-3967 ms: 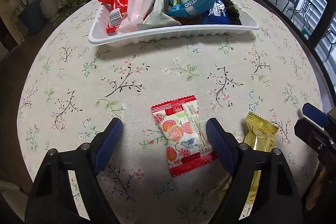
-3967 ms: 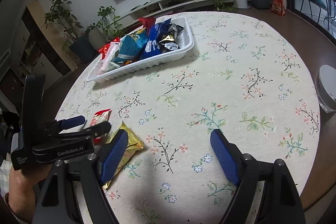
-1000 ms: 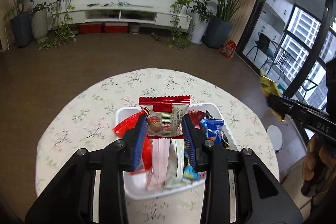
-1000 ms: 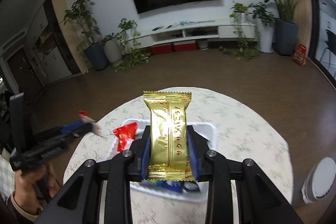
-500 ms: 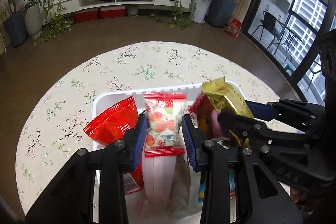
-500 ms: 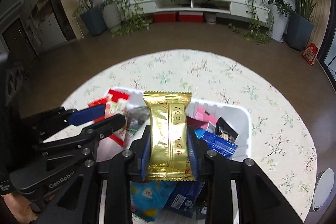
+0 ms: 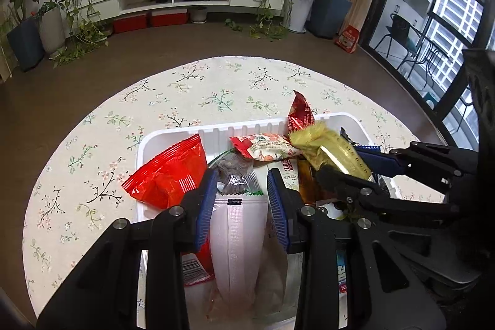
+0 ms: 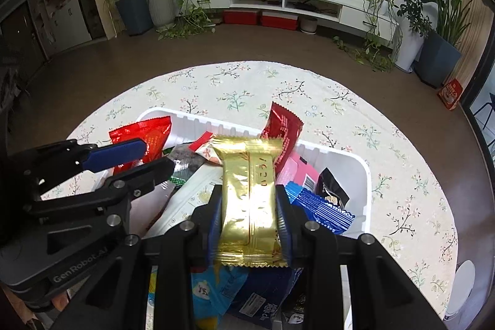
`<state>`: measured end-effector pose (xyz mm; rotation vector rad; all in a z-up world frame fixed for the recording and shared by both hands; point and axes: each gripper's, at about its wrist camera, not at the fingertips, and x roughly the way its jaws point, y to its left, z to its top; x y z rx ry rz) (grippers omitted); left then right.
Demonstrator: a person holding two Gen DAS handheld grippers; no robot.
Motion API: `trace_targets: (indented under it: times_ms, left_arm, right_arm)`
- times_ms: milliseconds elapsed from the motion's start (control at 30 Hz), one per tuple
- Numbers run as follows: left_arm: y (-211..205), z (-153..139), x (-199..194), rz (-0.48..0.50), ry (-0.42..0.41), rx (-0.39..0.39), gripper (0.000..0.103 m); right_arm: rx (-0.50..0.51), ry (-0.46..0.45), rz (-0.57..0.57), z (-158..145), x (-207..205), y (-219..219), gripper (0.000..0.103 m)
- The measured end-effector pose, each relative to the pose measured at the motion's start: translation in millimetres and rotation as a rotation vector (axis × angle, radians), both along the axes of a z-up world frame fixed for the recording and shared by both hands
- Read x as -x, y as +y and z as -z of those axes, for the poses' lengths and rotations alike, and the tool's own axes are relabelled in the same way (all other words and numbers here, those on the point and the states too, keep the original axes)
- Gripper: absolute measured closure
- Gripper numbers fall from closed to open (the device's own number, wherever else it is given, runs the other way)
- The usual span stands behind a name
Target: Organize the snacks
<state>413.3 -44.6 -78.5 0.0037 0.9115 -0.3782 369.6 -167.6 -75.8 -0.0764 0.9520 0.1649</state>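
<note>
A white tray (image 7: 173, 133) full of snack packets sits on the round flowered table. My left gripper (image 7: 243, 190) is open and empty above the tray; the red-and-white fruit packet (image 7: 266, 147) lies loose on the pile beyond its tips. My right gripper (image 8: 249, 206) is shut on a gold wrapped bar (image 8: 249, 190) and holds it over the tray (image 8: 349, 158). The gold bar also shows in the left wrist view (image 7: 332, 152), beside the right gripper (image 7: 355, 169). The left gripper shows in the right wrist view (image 8: 133, 158), to the left of the bar.
The tray holds a red bag (image 7: 168, 172), a white pouch (image 7: 239, 240), a dark red packet (image 8: 283, 132), a blue packet (image 8: 318, 211) and a black one (image 8: 332, 186). The table's tablecloth (image 7: 92, 175) surrounds the tray. A white round object (image 8: 461, 286) stands off the table's right edge.
My left gripper has opened and let go of the red-and-white fruit packet, which now lies on the pile in the tray. My right gripper has come lower over the tray with the gold bar.
</note>
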Motion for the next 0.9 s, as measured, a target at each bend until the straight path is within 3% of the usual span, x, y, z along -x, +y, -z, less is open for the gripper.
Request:
trace_targets:
  times_ms: [133, 267, 400, 467, 500, 533, 600, 667, 800, 900]
  left_arm:
    - [6, -8, 7, -0.007, -0.011, 0.003, 0.07]
    - [7, -15, 13, -0.017, -0.03, -0.006, 0.064]
    - [17, -28, 24, -0.061, -0.06, 0.003, 0.029]
    - [23, -37, 34, -0.078, -0.08, 0.009, 0.015]
    - [27, -43, 43, -0.087, -0.1, 0.01, 0.003]
    - [31, -48, 51, -0.092, -0.116, 0.015, 0.0]
    - [41, -55, 72, -0.117, -0.122, 0.014, 0.0]
    - [49, -59, 93, -0.133, -0.119, 0.029, 0.0]
    - [57, -68, 158, -0.113, -0.143, 0.116, 0.0]
    - [48, -78, 212, -0.098, -0.195, 0.07, 0.0]
  right_arm:
    - [0.012, -0.003, 0.006, -1, 3, 0, 0.067]
    - [0.027, -0.007, 0.017, -5, 6, -3, 0.057]
    - [0.013, -0.02, 0.047, -14, 13, -13, 0.044]
    - [0.008, -0.061, 0.066, -25, 23, -18, 0.043]
    - [0.013, -0.102, 0.077, -36, 33, -22, 0.037]
    - [0.016, -0.133, 0.086, -43, 41, -24, 0.033]
    - [0.0, -0.229, 0.116, -61, 69, -34, 0.012]
    - [-0.03, -0.289, 0.137, -72, 95, -42, 0.003]
    - [-0.069, -0.333, 0.158, -74, 158, -46, 0.0]
    - [-0.062, -0.355, 0.178, -68, 203, -43, 0.0]
